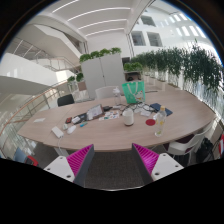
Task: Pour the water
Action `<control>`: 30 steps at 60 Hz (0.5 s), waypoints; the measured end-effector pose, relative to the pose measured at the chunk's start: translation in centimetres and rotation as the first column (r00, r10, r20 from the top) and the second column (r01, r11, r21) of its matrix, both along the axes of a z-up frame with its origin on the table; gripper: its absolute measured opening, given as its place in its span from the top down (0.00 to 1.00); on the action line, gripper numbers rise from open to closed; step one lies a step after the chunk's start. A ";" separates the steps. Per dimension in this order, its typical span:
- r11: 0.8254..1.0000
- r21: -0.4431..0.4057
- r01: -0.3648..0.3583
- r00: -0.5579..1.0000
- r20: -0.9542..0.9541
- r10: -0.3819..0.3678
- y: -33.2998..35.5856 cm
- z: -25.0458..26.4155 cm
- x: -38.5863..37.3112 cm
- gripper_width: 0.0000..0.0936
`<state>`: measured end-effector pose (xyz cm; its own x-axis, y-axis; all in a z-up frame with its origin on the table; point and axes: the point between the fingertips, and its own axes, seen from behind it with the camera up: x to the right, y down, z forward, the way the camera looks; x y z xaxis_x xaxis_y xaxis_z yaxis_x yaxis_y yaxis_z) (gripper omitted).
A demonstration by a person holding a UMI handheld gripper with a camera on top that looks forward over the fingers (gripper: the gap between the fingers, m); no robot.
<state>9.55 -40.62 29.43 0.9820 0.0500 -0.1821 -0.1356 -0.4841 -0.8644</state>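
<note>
My gripper [113, 150] is open and holds nothing; only grey carpet shows between its pink pads [80, 160]. It hangs well back from a long wooden table [100, 130]. On the table beyond the fingers stands a pale, clear container [128, 116]. To its right is a small glass with a red base [158, 125]. Both are far from the fingers and too small to tell what is in them.
A person in a green top [133, 92] sits behind the table. Papers and small items [82, 117] lie on its left half. White chairs stand at the right [190, 143] and left [60, 165]. White cabinets topped with plants [100, 70] stand behind.
</note>
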 end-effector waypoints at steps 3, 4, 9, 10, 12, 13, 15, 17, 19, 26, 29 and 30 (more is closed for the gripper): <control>1.000 0.002 0.007 1.000 -0.002 -0.007 0.4 -0.5 0.3 0.11; 1.000 0.003 0.010 1.000 0.001 -0.010 0.3 -0.3 0.4 0.11; 0.999 0.011 0.049 0.997 0.054 -0.050 0.9 -1.7 1.3 0.11; 0.998 0.013 0.057 0.996 0.061 -0.057 1.1 -1.9 1.6 0.11; 0.998 0.015 0.069 0.995 0.068 -0.070 1.4 -2.4 2.1 0.11; 0.997 0.015 0.073 0.995 0.069 -0.074 1.6 -2.7 2.3 0.11; 0.997 0.019 0.080 0.994 0.069 -0.081 2.2 -3.4 3.0 0.11; 0.995 0.027 0.091 0.993 0.070 -0.093 2.9 -4.0 4.0 0.12; 0.994 0.039 0.102 0.992 0.074 -0.105 3.8 -4.7 5.2 0.12; 0.988 0.093 0.121 0.985 0.116 -0.131 8.2 -7.7 10.4 0.12; 0.984 0.138 0.116 0.980 0.144 -0.136 10.8 -8.7 12.7 0.12; 0.982 0.153 0.111 0.979 0.153 -0.134 11.8 -9.1 13.5 0.12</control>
